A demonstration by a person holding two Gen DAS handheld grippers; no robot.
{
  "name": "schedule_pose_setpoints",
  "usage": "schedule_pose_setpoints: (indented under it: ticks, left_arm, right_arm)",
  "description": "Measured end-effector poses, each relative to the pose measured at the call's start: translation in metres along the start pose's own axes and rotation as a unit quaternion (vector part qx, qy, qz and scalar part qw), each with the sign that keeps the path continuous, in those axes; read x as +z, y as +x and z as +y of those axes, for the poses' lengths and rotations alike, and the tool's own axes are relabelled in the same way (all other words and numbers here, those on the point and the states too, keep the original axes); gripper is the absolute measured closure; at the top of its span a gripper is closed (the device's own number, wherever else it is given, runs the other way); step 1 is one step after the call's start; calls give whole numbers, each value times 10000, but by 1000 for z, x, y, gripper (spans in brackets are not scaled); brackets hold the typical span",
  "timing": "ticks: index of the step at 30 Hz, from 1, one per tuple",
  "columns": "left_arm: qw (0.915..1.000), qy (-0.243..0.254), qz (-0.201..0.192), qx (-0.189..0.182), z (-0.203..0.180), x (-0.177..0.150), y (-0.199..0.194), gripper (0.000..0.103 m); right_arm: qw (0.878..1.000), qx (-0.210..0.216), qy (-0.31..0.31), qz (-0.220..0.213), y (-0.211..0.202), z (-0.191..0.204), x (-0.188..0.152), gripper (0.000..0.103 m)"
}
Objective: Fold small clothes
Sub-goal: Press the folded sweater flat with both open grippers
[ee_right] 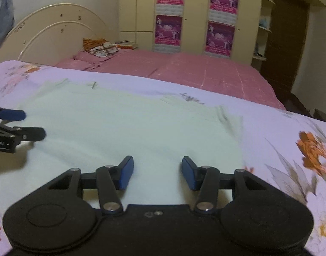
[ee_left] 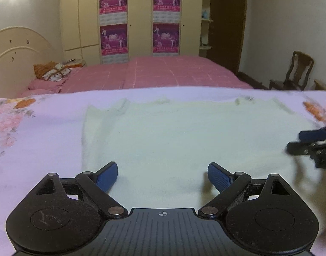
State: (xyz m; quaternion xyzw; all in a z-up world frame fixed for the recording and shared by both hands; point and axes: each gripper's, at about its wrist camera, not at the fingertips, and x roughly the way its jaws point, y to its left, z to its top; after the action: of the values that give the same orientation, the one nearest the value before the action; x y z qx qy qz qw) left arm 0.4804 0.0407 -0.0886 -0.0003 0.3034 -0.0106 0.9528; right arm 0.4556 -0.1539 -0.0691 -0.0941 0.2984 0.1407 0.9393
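Observation:
A pale cream garment lies spread flat on a lilac floral sheet; the right wrist view shows the same garment with its right edge near the sheet's orange flower. My left gripper hovers over the garment's near edge, open wide, nothing between its blue pads. My right gripper is over the garment's near right part, jaws partly apart, open and empty. Each gripper shows in the other's view: the right gripper at the far right edge, the left gripper at the far left edge.
Beyond the floral sheet lies a pink checked bedspread with a cushion and orange cloth by the cream headboard. A wardrobe with purple posters fills the back wall. A wooden chair stands at the right.

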Motion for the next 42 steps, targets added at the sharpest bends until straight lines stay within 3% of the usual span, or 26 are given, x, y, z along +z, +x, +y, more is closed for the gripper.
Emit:
schedule_pose_setpoints:
  ticks: [3, 6, 9, 13, 16, 19, 21, 29, 42]
  left_arm:
    - [9998, 43, -100, -191, -18, -8, -17, 12]
    - [9992, 295, 178, -211, -36, -28, -19, 12]
    - [9992, 308, 201, -126, -37, -44, -26, 12]
    - [9998, 106, 147, -19, -26, -49, -46, 12]
    - [9999, 16, 148, -73, -33, -54, -55, 12]
    - [9994, 153, 256, 148, -42, -61, -58, 12]
    - [9996, 57, 278, 96, -36, -67, -60, 12]
    - [9992, -122, 268, 279, -4, -78, -71, 12]
    - [9988, -138, 364, 301, 6, -83, -78, 12]
  right_arm:
    - [9993, 324, -21, -192, -19, 17, -3, 56]
    - [9981, 509, -319, -121, -31, 40, -21, 56]
    - [9979, 320, -552, 99, -30, 52, -40, 55]
    - [9995, 142, -276, 20, -48, 41, -44, 55]
    - [9992, 372, -83, -111, -63, 45, -45, 56]
    - [9980, 507, -384, -45, -64, 69, -50, 57]
    - [9980, 444, -446, 52, -62, 78, -55, 60]
    - [9994, 112, -311, 143, -71, 53, -63, 58]
    - [9992, -285, 126, 232, -85, 15, -86, 58]
